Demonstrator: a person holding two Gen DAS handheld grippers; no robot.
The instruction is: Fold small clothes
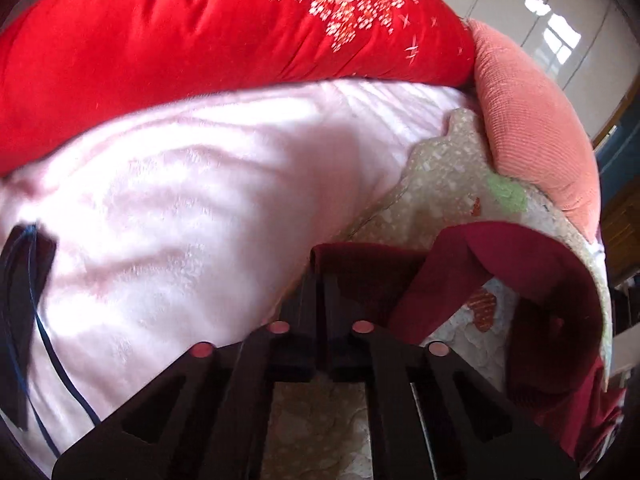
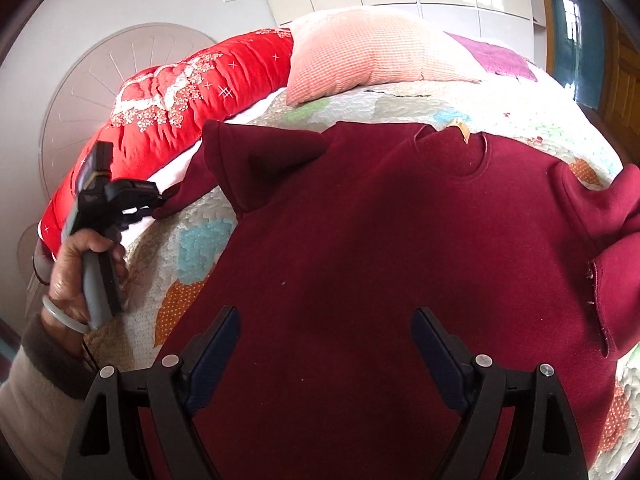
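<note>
A dark red sweater (image 2: 380, 248) lies spread flat on the patchwork quilt (image 2: 192, 240), collar toward the pillow. My left gripper (image 1: 318, 264) is shut on the sweater's left sleeve cuff (image 1: 360, 276), which drapes off to the right in the left wrist view. In the right wrist view the left gripper (image 2: 158, 206) pinches that sleeve end at the quilt's left edge, with the sleeve (image 2: 248, 160) lifted and folded. My right gripper (image 2: 324, 332) is open and empty, hovering over the sweater's lower body.
A red floral duvet (image 1: 200, 40) lies rolled along the far side, with a pale pink fleece blanket (image 1: 200, 200) beside it. A salmon pillow (image 2: 372, 56) sits beyond the collar. A purple cloth (image 2: 492, 56) lies at the far right.
</note>
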